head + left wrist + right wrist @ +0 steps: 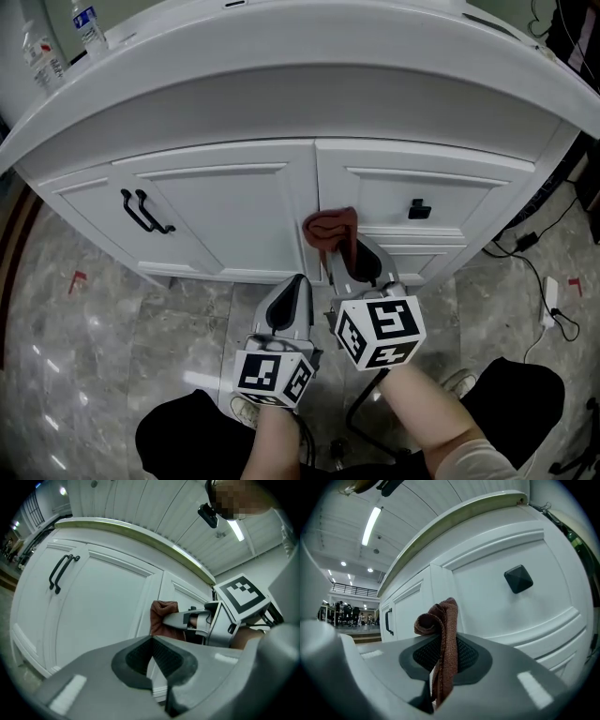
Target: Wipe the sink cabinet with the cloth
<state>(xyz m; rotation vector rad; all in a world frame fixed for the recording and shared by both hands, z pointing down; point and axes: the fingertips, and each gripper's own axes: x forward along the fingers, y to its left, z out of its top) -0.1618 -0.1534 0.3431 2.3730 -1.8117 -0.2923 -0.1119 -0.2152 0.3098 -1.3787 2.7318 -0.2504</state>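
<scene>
Nearest, the left tool has its jaws together with nothing between them, held low just left of the right tool. The right tool's jaws are clamped on the reddish-brown cloth, which bunches above them. The cloth is at the front of the white sink cabinet, near the middle stile; contact cannot be confirmed. Nothing stands between tools and cabinet. A pair of black handles is on the left door and a black knob on the right drawer. A cable lies on the floor at right. Two bottles stand on top, far left.
</scene>
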